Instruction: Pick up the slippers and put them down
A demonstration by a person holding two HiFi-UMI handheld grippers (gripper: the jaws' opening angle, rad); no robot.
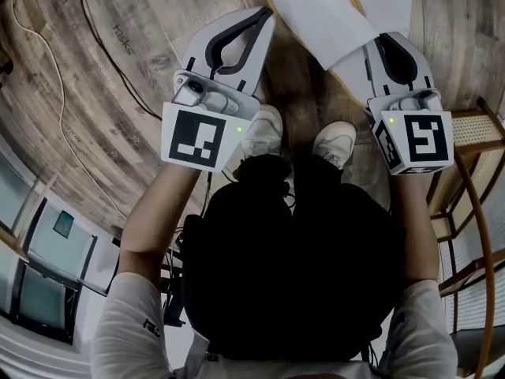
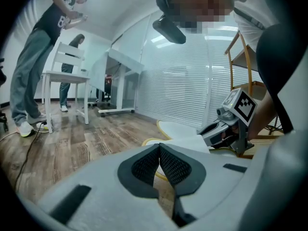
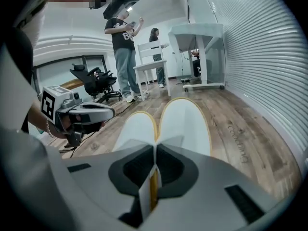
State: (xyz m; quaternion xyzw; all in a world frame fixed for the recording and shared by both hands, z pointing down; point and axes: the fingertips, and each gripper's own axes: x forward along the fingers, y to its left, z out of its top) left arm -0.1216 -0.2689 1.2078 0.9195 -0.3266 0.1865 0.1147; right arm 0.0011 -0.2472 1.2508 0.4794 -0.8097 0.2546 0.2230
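Note:
A pair of white slippers (image 3: 185, 121) with yellow-edged soles hangs pressed together from my right gripper (image 3: 155, 150), which is shut on their heel ends. In the head view the slippers (image 1: 331, 14) stretch away from the right gripper (image 1: 377, 44) above the wooden floor. My left gripper (image 1: 265, 18) is beside them on the left, shut with nothing between its pads. From the left gripper view the closed jaws (image 2: 159, 149) point toward the slippers (image 2: 180, 131) and the right gripper (image 2: 226, 129).
The person's two pale shoes (image 1: 264, 133) stand on the plank floor below the grippers. A wooden rattan shelf (image 1: 473, 133) is at the right and a cable (image 1: 47, 93) runs across the floor at the left. Bystanders (image 3: 122, 47), a white table (image 2: 62, 76) and office chairs (image 3: 94, 83) are farther off.

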